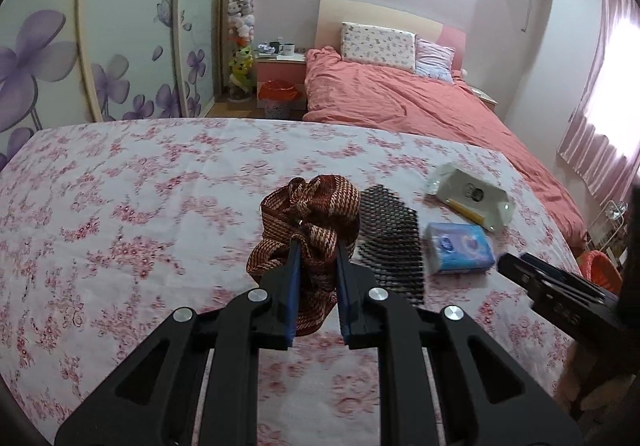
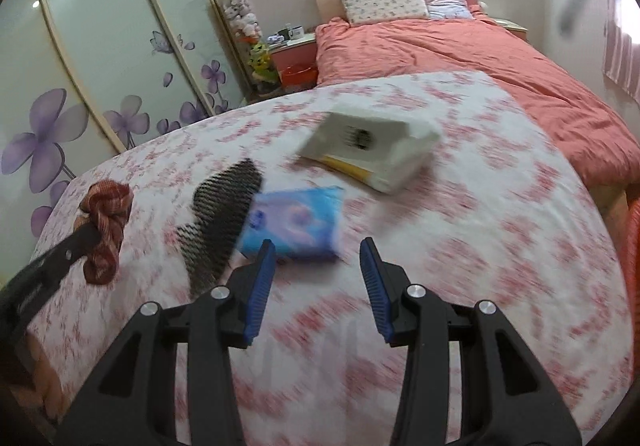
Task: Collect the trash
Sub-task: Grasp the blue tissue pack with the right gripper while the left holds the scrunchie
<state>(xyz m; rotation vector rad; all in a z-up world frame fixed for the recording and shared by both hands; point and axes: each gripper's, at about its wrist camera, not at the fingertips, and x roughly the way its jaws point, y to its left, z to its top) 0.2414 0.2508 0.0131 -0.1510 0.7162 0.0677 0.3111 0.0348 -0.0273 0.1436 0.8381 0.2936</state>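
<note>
My left gripper (image 1: 317,246) is shut on a knotted red-brown woven cloth (image 1: 316,206), held over the floral tablecloth (image 1: 140,214); the cloth also shows at the left in the right wrist view (image 2: 105,222). Beside it lie a black mesh piece (image 1: 390,242), a blue tissue pack (image 1: 460,248) and a white plastic package (image 1: 470,198). My right gripper (image 2: 318,246) is open and empty, just short of the blue tissue pack (image 2: 294,222), with the black mesh (image 2: 220,214) to its left and the white package (image 2: 372,148) beyond. That view is motion-blurred.
A bed with a coral duvet (image 1: 420,102) stands behind the table. An orange-lined bin (image 1: 278,96) sits by the nightstand (image 1: 280,68). An orange basket (image 1: 600,270) is at the table's right edge. Floral wardrobe doors (image 1: 100,46) fill the left.
</note>
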